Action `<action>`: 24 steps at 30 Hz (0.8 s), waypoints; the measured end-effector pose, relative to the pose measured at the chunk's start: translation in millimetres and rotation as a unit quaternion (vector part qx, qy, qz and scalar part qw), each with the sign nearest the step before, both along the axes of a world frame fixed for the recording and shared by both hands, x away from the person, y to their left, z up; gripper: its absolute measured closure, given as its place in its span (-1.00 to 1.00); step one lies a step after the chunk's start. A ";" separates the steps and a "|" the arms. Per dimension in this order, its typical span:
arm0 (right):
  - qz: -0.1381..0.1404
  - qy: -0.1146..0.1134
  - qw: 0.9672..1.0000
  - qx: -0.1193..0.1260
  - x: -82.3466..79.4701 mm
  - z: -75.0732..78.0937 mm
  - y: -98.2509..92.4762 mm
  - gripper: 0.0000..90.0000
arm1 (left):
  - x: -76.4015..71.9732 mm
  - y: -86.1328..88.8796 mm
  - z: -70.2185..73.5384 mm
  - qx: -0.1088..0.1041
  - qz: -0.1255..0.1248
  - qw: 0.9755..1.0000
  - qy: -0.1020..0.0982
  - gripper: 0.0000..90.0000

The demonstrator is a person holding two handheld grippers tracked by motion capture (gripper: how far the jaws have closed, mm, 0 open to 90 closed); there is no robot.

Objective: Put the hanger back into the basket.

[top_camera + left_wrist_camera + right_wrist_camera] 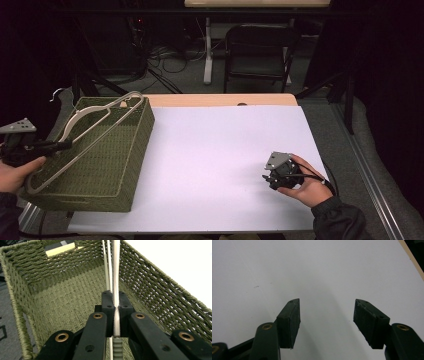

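Green woven basket (107, 165) at the desk's left edge, rectangular, coarse plaited weave, a slot handle cut in its far end wall; a pale strip shows through that slot in the left gripper view. Pale hanger (82, 127) lies slantwise across the basket's open top, thin smooth arms, wire hook past the far left corner; a ribbed grey-green section shows just under the jaws in the left gripper view. Left tool (115, 315) clamped on the hanger's pale arm, black jaws pressed to either side of it, above the basket's interior; left hand (17, 172) partly cut off by the frame. Desk (220, 150) covered by a smooth white sheet, bare wood strip along the far edge. Right tool (327, 315) held low over the white sheet near the desk's right side, jaws spread wide, nothing between them; dull black pads, slightly scuffed. No readable writing anywhere.
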State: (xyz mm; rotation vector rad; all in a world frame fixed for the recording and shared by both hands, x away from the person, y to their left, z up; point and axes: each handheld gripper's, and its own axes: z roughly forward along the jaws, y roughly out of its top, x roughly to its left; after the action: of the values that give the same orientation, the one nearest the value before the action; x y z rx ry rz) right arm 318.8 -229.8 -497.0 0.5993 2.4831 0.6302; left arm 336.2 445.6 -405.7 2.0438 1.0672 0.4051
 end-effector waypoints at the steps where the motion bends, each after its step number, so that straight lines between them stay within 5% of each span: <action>1: -0.004 -0.001 1.000 -0.005 -0.4 0.5 0.1 -0.15 | -0.3 0.4 -0.3 0.002 -0.002 1.000 0.000 0.94; 4: -0.005 -0.002 1.000 -0.008 -0.6 0.8 0.1 -0.15 | -0.5 -0.1 -1.7 0.006 -0.007 1.000 -0.004 0.94; 10: -0.001 -0.005 1.000 -0.004 -0.3 0.4 -0.7 -0.15 | -0.2 -3.4 -8.8 0.050 -0.017 0.999 -0.001 0.94; 18: -0.001 0.001 1.000 -0.009 -0.4 -0.5 -0.6 -0.15 | -2.3 -11.2 -21.7 0.103 -0.042 0.993 -0.029 0.94; 24: 0.001 -0.002 1.000 -0.006 0.0 -1.6 0.3 -0.15 | -2.9 -11.2 -28.8 0.118 -0.047 0.991 -0.035 0.94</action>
State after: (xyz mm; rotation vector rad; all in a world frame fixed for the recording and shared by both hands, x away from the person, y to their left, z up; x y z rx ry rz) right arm 318.8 -229.5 -498.6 0.5913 2.4816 0.6173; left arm 333.3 434.4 -434.5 2.2601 0.9112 0.5732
